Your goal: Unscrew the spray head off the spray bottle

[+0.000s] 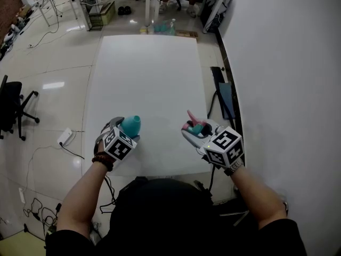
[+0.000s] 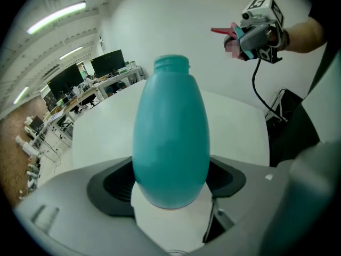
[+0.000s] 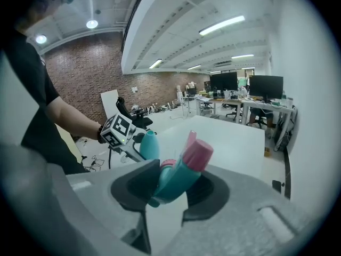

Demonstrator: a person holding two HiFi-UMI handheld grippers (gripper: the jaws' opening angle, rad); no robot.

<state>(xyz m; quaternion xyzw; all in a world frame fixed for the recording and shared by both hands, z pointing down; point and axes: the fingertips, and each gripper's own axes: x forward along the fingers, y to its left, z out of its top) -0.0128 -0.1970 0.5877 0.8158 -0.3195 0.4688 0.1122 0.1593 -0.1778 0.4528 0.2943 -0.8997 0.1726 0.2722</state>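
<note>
Left gripper: jaws clamped on the body of the teal spray bottle, its threaded neck bare, held over the near edge of the white table. Right gripper: jaws clenched on the detached teal-and-pink spray head, apart from the bottle, above the table.

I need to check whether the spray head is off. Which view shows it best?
The right gripper view: the spray head sits close-up between the jaws. Head view: small. Left gripper view: distant, partly blurred.
</note>
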